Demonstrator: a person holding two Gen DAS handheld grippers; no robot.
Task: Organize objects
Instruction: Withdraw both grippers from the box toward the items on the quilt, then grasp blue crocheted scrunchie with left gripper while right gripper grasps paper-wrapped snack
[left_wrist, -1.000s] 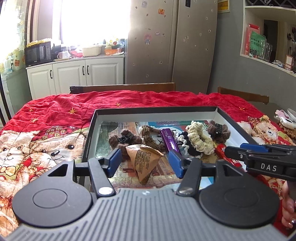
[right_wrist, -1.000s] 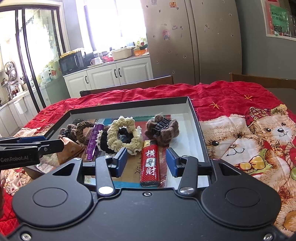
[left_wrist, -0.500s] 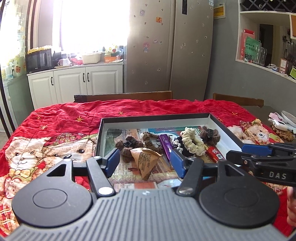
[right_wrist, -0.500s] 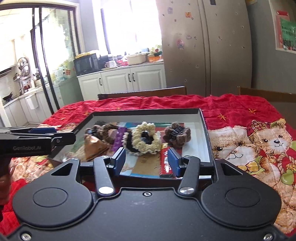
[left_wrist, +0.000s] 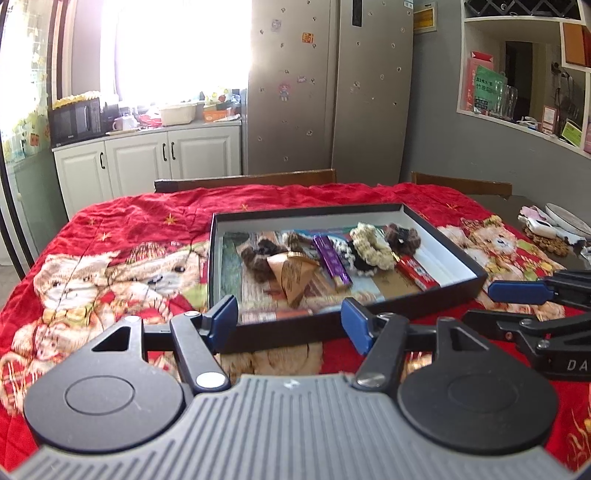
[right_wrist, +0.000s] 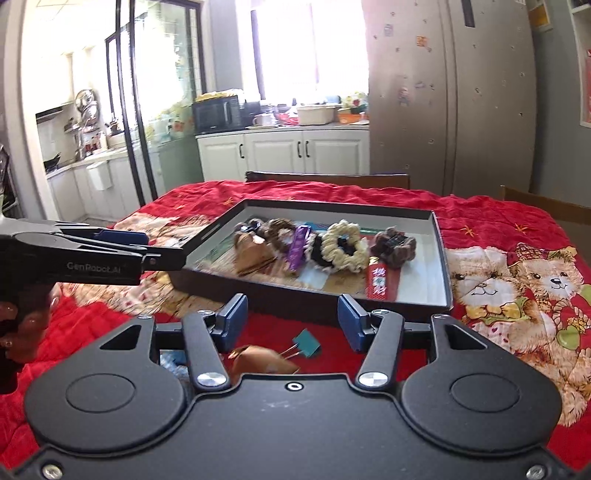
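Kitchen, table under red bear-print cloth (left_wrist: 122, 236) | shallow box (right_wrist: 441, 273) ahead of both grippers, holding scrunchie (right_wrist: 341, 245), lighter (right_wrist: 377, 282), purple stick (left_wrist: 332, 262), paper cone (left_wrist: 291, 277), likely gathered there as sorted | left gripper (left_wrist: 290, 323) wide open, empty | right gripper (right_wrist: 292, 319) wide open, empty, teal binder clip (right_wrist: 306, 342) and brown item (right_wrist: 262, 363) below it, seemingly left to collect.

In the box (right_wrist: 441, 266) on the blanket (right_wrist: 517, 236), the lighter (right_wrist: 377, 282) lies right of the scrunchies (right_wrist: 341, 245); a clip (right_wrist: 306, 342), apparently, lies before the box.
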